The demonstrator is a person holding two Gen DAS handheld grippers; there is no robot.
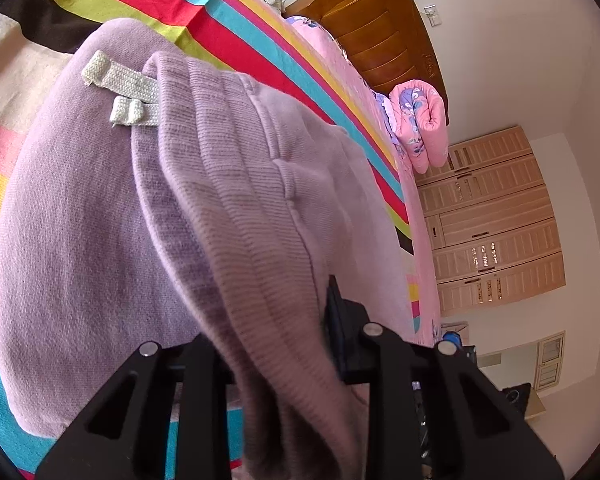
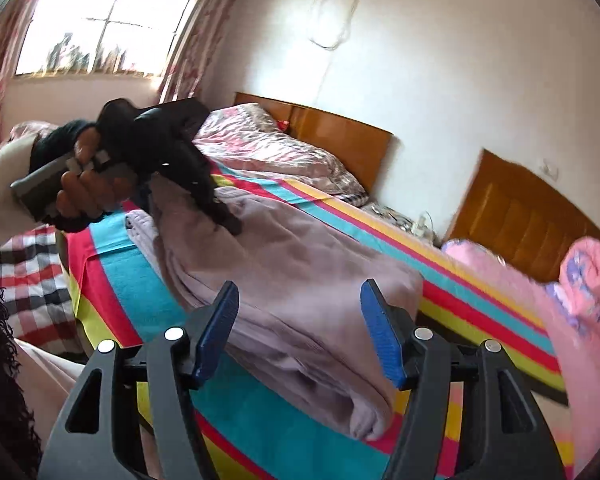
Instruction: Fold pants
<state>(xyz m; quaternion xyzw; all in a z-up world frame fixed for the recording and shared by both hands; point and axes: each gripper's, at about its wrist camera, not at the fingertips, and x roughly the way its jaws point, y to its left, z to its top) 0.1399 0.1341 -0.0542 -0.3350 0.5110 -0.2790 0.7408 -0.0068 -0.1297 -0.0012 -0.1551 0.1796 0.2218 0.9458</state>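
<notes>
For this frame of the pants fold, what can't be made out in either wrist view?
- Left wrist view: the left gripper pads are buried under the pants waistband; only one pad edge shows.
- Right wrist view: the left gripper's tips are blurred against the cloth, so the contact is unclear.
- Right wrist view: the right gripper frame cuts off the pants' near fold.

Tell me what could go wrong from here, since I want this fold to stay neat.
1. The left gripper pinches only a bunched waistband of the pants; pulling may drag the layers askew.
2. The right gripper is open with nothing between its pads, so that end is free and may slide on the striped sheet.
3. The drawstring lies loose on top and could get folded in unevenly.
</notes>
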